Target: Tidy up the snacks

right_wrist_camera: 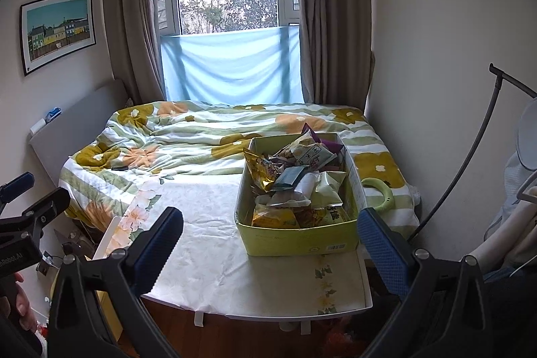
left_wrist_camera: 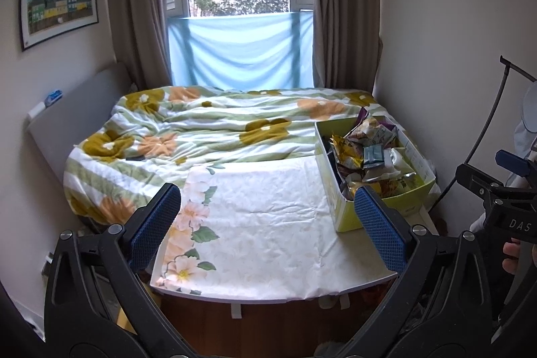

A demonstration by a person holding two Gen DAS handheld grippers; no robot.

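A yellow-green cardboard box (right_wrist_camera: 302, 239) full of mixed snack packets (right_wrist_camera: 298, 180) stands on a small table (right_wrist_camera: 208, 244) covered with a white floral cloth, at the foot of a bed. In the left wrist view the box (left_wrist_camera: 345, 213) sits at the table's right side with its snack packets (left_wrist_camera: 369, 150) heaped inside. My left gripper (left_wrist_camera: 268, 223) is open and empty, held above the table's front, left of the box. My right gripper (right_wrist_camera: 270, 240) is open and empty, in front of the box and short of it.
A bed with a flowered quilt (right_wrist_camera: 188, 140) lies beyond the table, under a window. A pale green ring-shaped handle (right_wrist_camera: 379, 193) lies on the bed right of the box. A wall is close on the right, with a black stand (right_wrist_camera: 470, 150). Wooden floor (left_wrist_camera: 255, 327) shows below the table.
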